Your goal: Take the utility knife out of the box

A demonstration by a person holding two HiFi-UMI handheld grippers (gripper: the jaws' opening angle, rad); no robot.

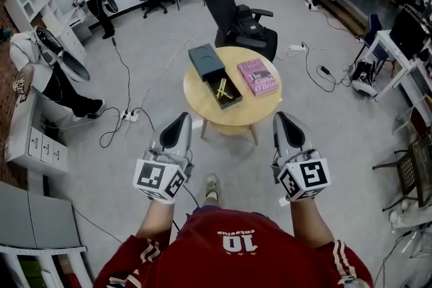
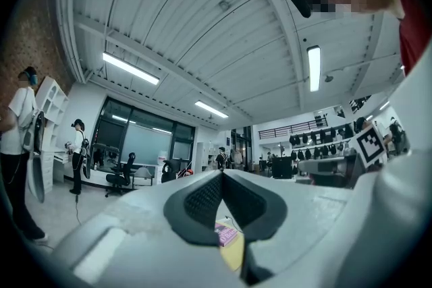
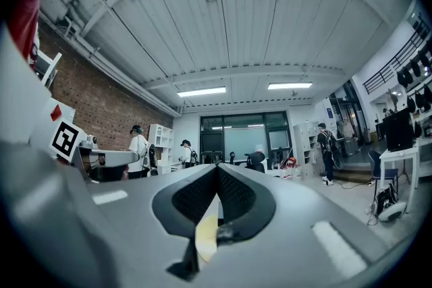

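On a round wooden table (image 1: 236, 111) lies an open black box (image 1: 223, 91) with a yellow utility knife (image 1: 222, 90) inside. The box's dark lid (image 1: 205, 61) rests just beyond it. My left gripper (image 1: 185, 117) and right gripper (image 1: 280, 116) hover side by side short of the table's near edge, both shut and empty. In the left gripper view the shut jaws frame a sliver of the table (image 2: 234, 249) and the pink book (image 2: 227, 234). Through the shut jaws in the right gripper view only a strip of the table (image 3: 206, 237) shows.
A pink book (image 1: 257, 76) lies on the table's right side. A black office chair (image 1: 241, 20) stands behind the table. Cables (image 1: 128, 114) trail on the floor to the left and right. Other people stand at the far left by white shelves (image 1: 34, 3).
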